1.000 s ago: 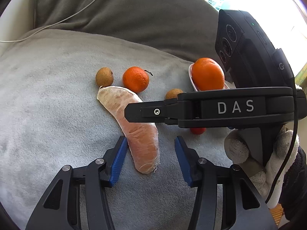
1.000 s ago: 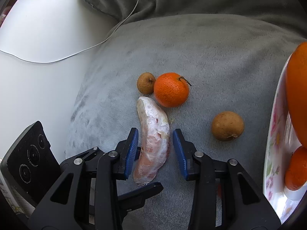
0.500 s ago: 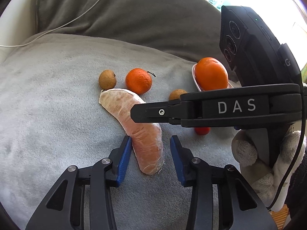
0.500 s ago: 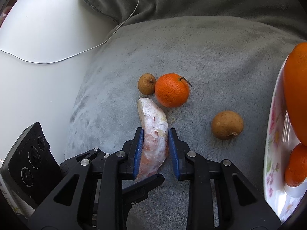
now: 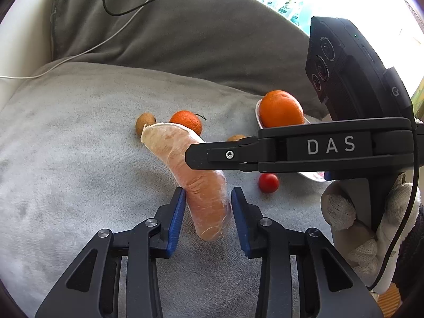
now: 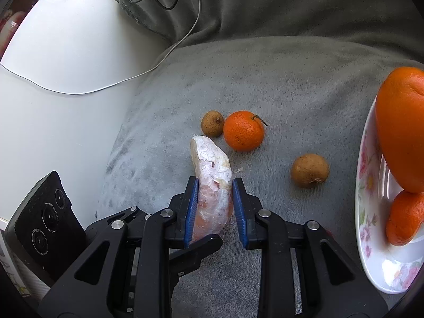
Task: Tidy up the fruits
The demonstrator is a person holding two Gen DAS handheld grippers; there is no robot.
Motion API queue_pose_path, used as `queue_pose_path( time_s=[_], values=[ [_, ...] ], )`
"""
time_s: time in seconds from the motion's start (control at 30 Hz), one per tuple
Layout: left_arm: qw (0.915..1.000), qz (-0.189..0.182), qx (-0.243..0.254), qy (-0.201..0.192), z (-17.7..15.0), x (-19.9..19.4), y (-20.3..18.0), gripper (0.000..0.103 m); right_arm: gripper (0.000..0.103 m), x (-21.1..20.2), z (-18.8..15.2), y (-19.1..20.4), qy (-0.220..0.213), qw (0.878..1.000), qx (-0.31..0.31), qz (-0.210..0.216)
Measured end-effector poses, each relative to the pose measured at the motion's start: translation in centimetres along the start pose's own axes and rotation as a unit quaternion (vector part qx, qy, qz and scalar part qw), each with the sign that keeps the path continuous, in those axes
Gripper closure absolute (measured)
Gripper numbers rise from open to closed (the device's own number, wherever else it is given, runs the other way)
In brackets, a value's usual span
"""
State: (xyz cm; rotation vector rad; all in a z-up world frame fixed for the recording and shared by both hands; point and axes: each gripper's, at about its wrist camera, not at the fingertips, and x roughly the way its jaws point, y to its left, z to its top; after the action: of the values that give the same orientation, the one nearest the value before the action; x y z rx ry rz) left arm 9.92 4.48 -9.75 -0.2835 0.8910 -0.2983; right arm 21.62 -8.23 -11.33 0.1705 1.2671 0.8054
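A peeled fruit segment is being taken up from the grey cushion; this is judged to be the pick-up step, with the sorting only partly done. The segment is clamped by the right gripper, both blue pads pressed against its sides. The left gripper is set narrowly about the near end of the same segment. Its jaws have just been closing, the left pad is seen touching, and a thin gap is kept at the right pad.

Next, a lift and a carry towards the plate, at 3 o'clock of the segment, is thought to be called for. A gentle hold is needed, since the segment looks soft and long.

In the right wrist view the plate's flowered rim is shown, with a large orange and a smaller orange on it. A mandarin and a small brown fruit are seen at 12 o'clock of the segment, and another brown fruit at 2 o'clock. Only in the left wrist view is a red cherry tomato clearly seen, at 3 o'clock of the segment, along with the gloved hand by which the right gripper is held.
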Motion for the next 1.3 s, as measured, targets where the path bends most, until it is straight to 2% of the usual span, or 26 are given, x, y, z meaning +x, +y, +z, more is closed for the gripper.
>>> queue_pose_path(
  time_s=[0.27, 0.77, 1.3],
  values=[
    [0.9998, -0.005, 0.014, -0.015, -0.3, -2.1, -0.9, 0.07, 0.076, -2.4, -0.3, 0.2, -0.023, 1.0, -0.004, 0.004],
    [0.9979, -0.021, 0.05, -0.035, -0.6, -4.1, -5.0, 0.07, 0.076, -8.2, -1.7, -0.7, -0.069, 0.998, 0.003, 0.001],
    [0.9934, -0.065, 0.088, -0.033, 0.6, -2.2, -10.6, 0.07, 0.076, -15.0, -4.2, -5.1, -0.118, 0.992, 0.039, -0.021]
  ],
)
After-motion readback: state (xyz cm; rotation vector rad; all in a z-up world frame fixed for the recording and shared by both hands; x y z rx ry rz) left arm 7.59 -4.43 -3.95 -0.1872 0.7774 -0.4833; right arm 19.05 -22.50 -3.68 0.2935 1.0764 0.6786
